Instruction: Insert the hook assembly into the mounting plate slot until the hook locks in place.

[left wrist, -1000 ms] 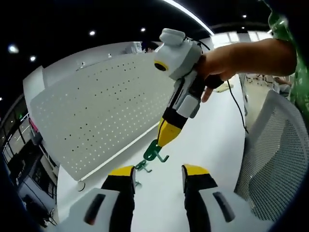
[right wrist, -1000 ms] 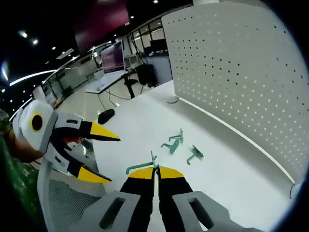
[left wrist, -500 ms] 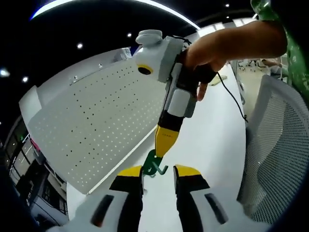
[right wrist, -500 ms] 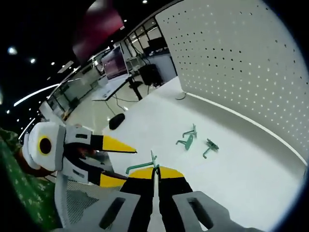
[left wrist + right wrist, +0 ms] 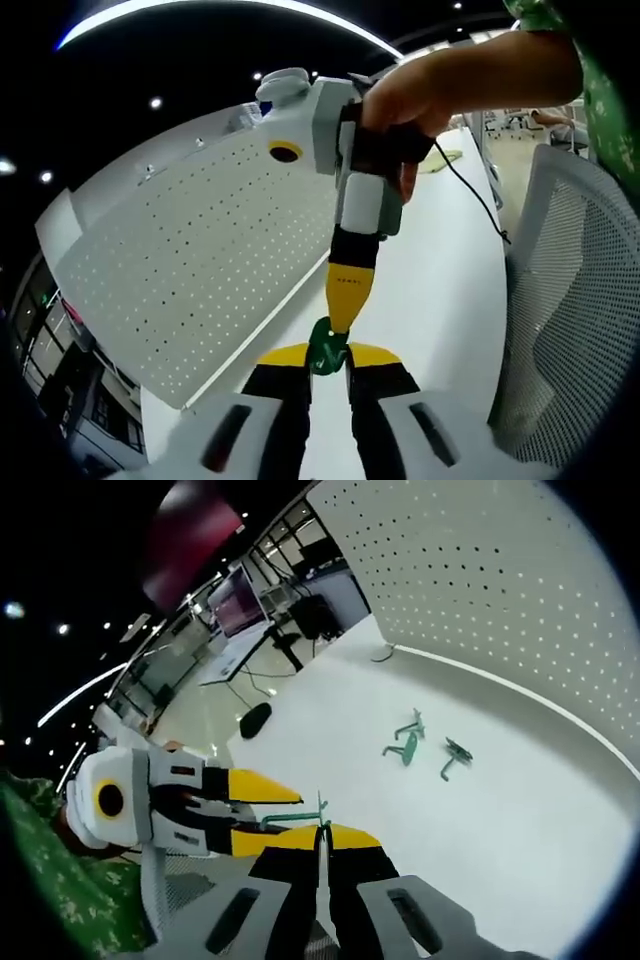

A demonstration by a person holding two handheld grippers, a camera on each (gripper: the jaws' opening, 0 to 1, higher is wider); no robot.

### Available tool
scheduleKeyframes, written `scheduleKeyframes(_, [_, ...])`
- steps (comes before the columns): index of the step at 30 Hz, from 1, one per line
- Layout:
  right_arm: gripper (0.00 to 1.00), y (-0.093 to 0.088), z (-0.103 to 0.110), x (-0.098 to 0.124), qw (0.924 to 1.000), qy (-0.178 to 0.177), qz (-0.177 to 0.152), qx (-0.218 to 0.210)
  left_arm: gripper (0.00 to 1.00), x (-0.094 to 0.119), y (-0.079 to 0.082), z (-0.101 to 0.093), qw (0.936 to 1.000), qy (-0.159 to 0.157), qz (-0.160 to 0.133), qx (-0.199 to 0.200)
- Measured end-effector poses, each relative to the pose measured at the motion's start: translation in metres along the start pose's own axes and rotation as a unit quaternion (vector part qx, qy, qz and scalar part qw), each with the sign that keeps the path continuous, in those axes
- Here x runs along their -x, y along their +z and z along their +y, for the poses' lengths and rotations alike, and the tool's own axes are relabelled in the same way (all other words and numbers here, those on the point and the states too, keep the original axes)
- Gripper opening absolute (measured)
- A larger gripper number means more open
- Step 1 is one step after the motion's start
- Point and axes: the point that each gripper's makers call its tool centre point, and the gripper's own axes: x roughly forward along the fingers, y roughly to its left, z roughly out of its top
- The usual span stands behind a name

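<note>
Hook handoff in mid-air, pegboard waiting

Right gripper (image 5: 318, 832) is pressed tight on the thin green wire hook (image 5: 290, 820), whose long axis runs out toward 9 o'clock. Left gripper (image 5: 328, 358) sits around it, jaws narrowly apart, contact unclear. White perforated plate (image 5: 200, 260) stands at 10 o'clock. Spare hooks (image 5: 425, 750) on the table (image 5: 520, 810).

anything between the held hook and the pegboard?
Two loose green hooks on the white table, in the right gripper view. The right gripper pinches the hook; the pegboard stands beyond.

Bright ceiling lights, sharp centre, fisheye-warped dark edges.
</note>
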Motion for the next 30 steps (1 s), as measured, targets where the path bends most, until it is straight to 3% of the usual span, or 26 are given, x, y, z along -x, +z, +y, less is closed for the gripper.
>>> scheduleKeyframes(11, [0.0, -0.0054, 0.0059, 0.0005, 0.9995, 0.021, 0.019, -0.016, 0.07, -0.0008, 0.0, -0.0044, 0.9999, -0.012, -0.004, 0.006])
scheduleKeyframes(30, [0.0, -0.0032, 0.0061, 0.0022, 0.9995, 0.02, 0.02, -0.017, 0.02, -0.0015, 0.0002, -0.0038, 0.9981, -0.023, -0.014, 0.055])
